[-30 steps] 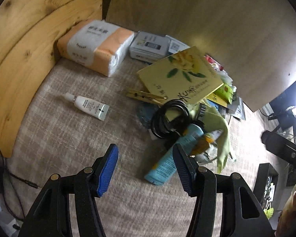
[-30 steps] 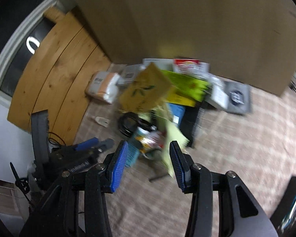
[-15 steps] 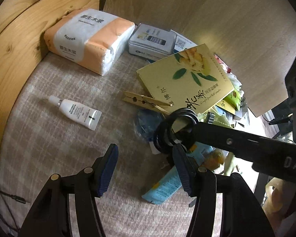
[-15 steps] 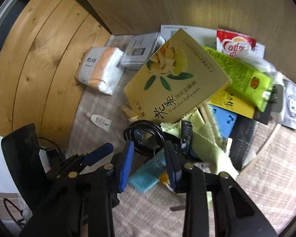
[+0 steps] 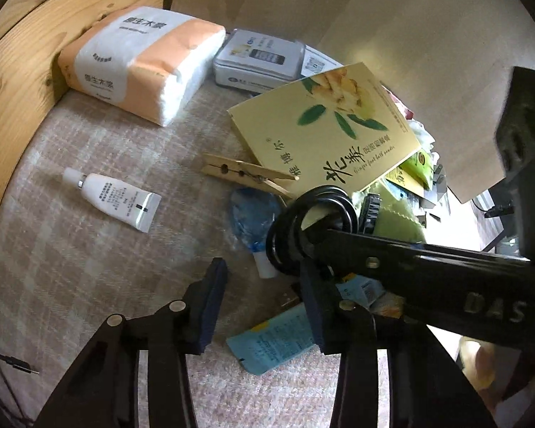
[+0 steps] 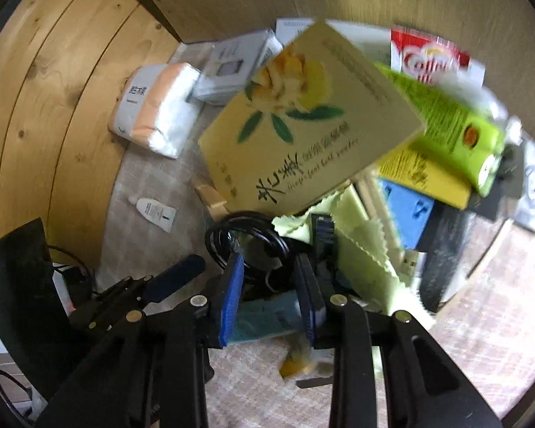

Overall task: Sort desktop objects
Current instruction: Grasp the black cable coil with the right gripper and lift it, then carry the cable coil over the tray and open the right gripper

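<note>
A coil of black cable (image 5: 303, 228) lies in a pile of desk clutter, under the edge of a yellow ginger foot-bath box (image 5: 331, 135). My right gripper (image 6: 271, 296) reaches into the pile, its blue pads either side of the black cable coil (image 6: 246, 239) with a gap still showing. It crosses the left wrist view as a black arm (image 5: 428, 271). My left gripper (image 5: 264, 303) is open and empty above the mat, just left of a light blue tube (image 5: 278, 339).
A tissue pack (image 5: 142, 60) and a grey tin (image 5: 256, 57) sit at the back by the wooden wall. A white tube (image 5: 114, 196), a clothespin (image 5: 246, 173), a green cloth (image 6: 360, 242), a blue block (image 6: 406, 210) and green and yellow packets (image 6: 449, 125) lie around.
My right gripper has come down into the pile and narrowed around the black cable coil. My left gripper has moved forward a little and stays open.
</note>
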A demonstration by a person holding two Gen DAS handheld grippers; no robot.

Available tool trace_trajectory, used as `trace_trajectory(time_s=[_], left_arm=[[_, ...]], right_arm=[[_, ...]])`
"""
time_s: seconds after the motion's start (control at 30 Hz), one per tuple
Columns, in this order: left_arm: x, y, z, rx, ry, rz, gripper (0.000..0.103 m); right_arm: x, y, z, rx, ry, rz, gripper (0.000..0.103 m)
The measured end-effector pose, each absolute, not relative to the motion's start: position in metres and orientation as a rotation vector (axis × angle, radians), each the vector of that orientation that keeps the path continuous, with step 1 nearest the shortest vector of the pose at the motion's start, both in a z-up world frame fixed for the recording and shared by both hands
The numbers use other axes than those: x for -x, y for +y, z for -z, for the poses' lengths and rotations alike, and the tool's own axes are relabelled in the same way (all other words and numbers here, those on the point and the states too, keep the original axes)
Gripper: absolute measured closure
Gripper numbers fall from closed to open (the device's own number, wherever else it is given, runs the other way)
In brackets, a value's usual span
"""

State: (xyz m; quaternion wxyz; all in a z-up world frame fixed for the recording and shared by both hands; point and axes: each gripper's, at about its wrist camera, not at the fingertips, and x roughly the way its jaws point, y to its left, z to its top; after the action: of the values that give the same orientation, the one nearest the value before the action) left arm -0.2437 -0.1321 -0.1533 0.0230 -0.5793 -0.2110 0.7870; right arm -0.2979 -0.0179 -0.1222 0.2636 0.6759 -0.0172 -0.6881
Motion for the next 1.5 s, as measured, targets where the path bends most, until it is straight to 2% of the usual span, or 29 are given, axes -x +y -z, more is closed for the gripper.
trace_trajectory(time_s=[0.07,0.2,0.33,0.43,0.87,1.1,1.5], left_arm=[[0.242,-0.13,0.154,1.78,-0.677,-2.407,0.077],[0.235,-0.125,0.152,1.75,-0.651,-2.412,0.081],[0.229,-0.117,0.15,1.727,-0.655,-2.39,0.082],[0.223,-0.112,0.149,1.722,-0.62,-2.414,0.082],[0.223,-0.095,0.119,1.587,-0.548,-2.476,0.082],[0.195,-0.081,0.08,1.521,-0.463,-2.469,0.082],[0.166,0.047,0.043,1.435,-0.226,-2.277,0.082]], right_arm=[[0.298,-0.016,0.131,-1.844,-0.084,1.853,0.075],[0.291,-0.017,0.128,-1.813,-0.054,1.875,0.083],[0.287,-0.006,0.124,-1.8,-0.111,1.875,0.092],[0.28,0.005,0.124,-1.788,-0.137,1.877,0.093],[0.257,0.01,0.108,-1.712,-0.214,1.908,0.094],[0.243,0.034,0.083,-1.667,-0.272,1.925,0.094],[0.197,0.161,0.042,-1.624,-0.465,2.073,0.094]])
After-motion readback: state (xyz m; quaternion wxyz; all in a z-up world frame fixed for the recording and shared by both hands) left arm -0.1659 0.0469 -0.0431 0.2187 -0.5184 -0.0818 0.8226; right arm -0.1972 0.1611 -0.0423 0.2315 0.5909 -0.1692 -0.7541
